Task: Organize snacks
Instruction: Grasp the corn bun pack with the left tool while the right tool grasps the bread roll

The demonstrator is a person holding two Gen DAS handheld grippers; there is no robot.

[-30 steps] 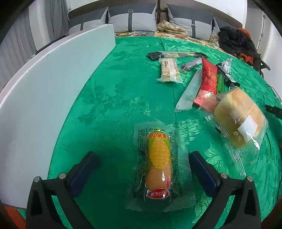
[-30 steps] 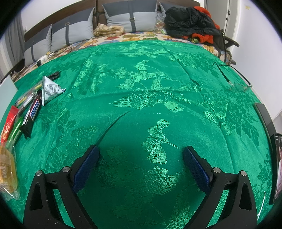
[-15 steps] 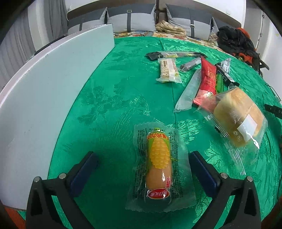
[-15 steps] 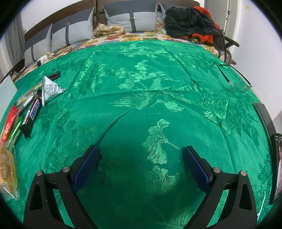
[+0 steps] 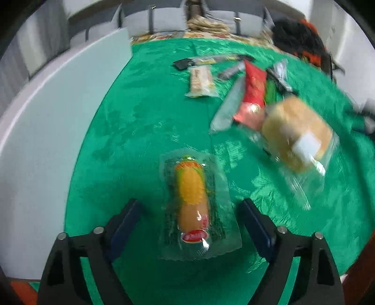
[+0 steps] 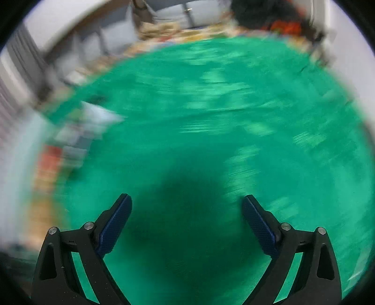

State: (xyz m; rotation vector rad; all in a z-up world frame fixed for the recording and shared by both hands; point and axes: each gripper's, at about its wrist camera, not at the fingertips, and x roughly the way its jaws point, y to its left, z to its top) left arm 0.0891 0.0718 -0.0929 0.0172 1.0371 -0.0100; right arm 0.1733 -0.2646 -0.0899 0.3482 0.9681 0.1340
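Corn sausage pack (image 5: 194, 206) between closing left fingers (image 5: 126, 223) (untouched)

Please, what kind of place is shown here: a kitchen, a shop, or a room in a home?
Most likely a room in a home, perhaps a bedroom. Grey cushions stand against the far wall, a heap of clothes lies beside them, and packed snacks such as a sausage lie on a green patterned cloth.
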